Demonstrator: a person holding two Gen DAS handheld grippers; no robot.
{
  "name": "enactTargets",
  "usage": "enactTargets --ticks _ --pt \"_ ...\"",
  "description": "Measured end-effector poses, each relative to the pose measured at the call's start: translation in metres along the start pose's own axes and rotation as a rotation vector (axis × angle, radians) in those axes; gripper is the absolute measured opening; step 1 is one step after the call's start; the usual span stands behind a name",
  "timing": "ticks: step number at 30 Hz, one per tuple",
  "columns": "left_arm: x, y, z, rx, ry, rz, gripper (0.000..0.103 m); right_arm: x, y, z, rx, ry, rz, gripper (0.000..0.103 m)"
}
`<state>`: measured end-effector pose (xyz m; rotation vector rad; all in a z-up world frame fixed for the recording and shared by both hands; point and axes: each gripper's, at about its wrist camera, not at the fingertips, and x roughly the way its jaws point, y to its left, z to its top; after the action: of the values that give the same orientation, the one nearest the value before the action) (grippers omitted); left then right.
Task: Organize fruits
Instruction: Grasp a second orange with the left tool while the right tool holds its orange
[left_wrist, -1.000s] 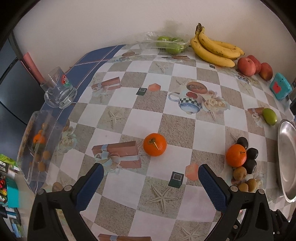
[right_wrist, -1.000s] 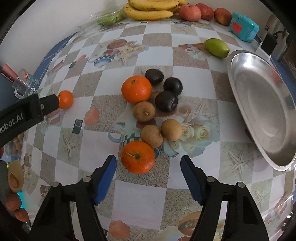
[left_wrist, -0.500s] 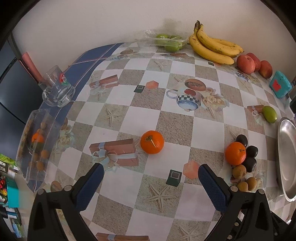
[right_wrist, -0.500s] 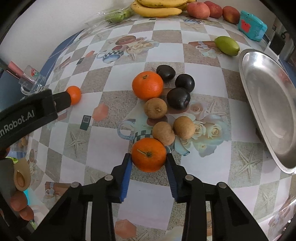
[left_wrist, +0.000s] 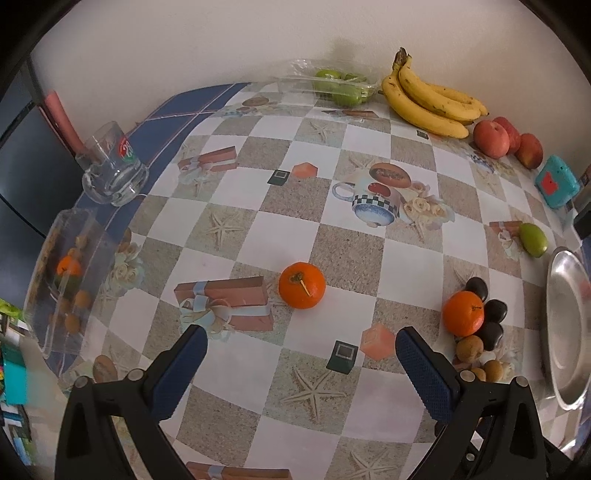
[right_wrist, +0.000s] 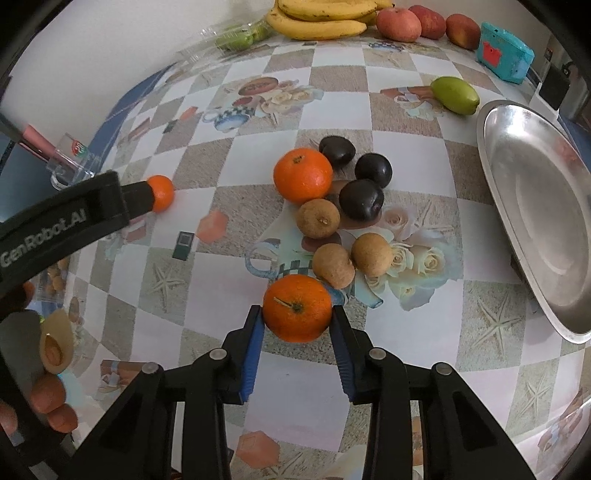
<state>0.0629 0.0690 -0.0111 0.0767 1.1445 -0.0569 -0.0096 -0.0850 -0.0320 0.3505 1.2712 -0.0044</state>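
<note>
With its blue pads pressed on both sides of the near orange (right_wrist: 297, 308), the right gripper (right_wrist: 297, 320) has that fruit clamped low over the tablecloth (right_wrist: 406, 155), at the front of the fruit cluster, so the step in hand looks like the pick-up part of sorting. Next move probably calls for a straight lift, clear of the brown fruit (right_wrist: 333, 265) just beside it, then a carry to wherever oranges go; the tray (right_wrist: 491, 122) to the right sits empty and is a likely drop spot, though that's a guess.

Behind the held fruit: a second orange (right_wrist: 303, 175), three brown rough-skinned round fruits, three dark glossy plums (right_wrist: 361, 199), all bunched close together. A lone orange (left_wrist: 301, 290) lies well apart, in front of the left gripper (left_wrist: 301, 352), whose jaws stand wide with nothing between them.

Orange skin is dimpled and matte with a short stem stub; round, may roll if set down loosely. Tray is shiny metal, shallow, oval-ish. Cloth is smooth printed vinyl, checkered. By the wall: bananas (left_wrist: 432, 99), red apples (left_wrist: 491, 139), green fruit in a clear plastic pack (left_wrist: 340, 86), a green mango-like fruit (left_wrist: 532, 240) near the tray, a glass mug (left_wrist: 110, 173) at the table's left edge
</note>
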Motion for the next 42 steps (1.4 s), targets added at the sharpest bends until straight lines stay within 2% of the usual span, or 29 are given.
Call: enactTargets --ticks 6,8,10,11,13,16,21,23,31,33,42 --pt "0.0 0.017 0.013 -0.079 0.009 -0.052 0.102 -0.015 -0.004 0.0 0.015 -0.041 0.019 0.037" --pt "0.003 0.022 0.019 -0.101 0.016 -0.057 0.097 -0.023 -0.006 0.002 0.024 -0.062 0.02 0.037" --pt "0.008 0.024 0.025 -0.102 0.029 -0.063 0.088 -0.029 -0.01 0.005 0.038 -0.082 0.021 0.037" --pt "0.011 0.023 0.026 -0.099 0.037 -0.068 0.087 -0.031 -0.011 0.008 0.047 -0.089 0.022 0.037" --pt "0.02 0.021 0.03 -0.094 0.06 -0.094 0.076 -0.035 -0.015 0.014 0.062 -0.102 0.027 0.037" --pt "0.034 0.019 0.033 -0.1 0.101 -0.111 0.067 -0.043 -0.019 0.019 0.068 -0.125 0.021 0.037" --pt "0.05 0.019 0.034 -0.114 0.144 -0.11 0.063 -0.046 -0.023 0.027 0.071 -0.135 0.016 0.037" --pt "0.053 0.02 0.035 -0.12 0.15 -0.11 0.056 -0.047 -0.024 0.029 0.072 -0.135 0.015 0.037" --pt "0.06 0.02 0.037 -0.147 0.172 -0.132 0.047 -0.048 -0.027 0.036 0.085 -0.133 0.016 0.037" --pt "0.061 0.021 0.037 -0.151 0.172 -0.112 0.04 -0.05 -0.028 0.038 0.091 -0.136 0.013 0.037" --pt "0.06 0.024 0.033 -0.173 0.167 -0.111 0.038 -0.059 -0.028 0.043 0.098 -0.155 0.019 0.037"
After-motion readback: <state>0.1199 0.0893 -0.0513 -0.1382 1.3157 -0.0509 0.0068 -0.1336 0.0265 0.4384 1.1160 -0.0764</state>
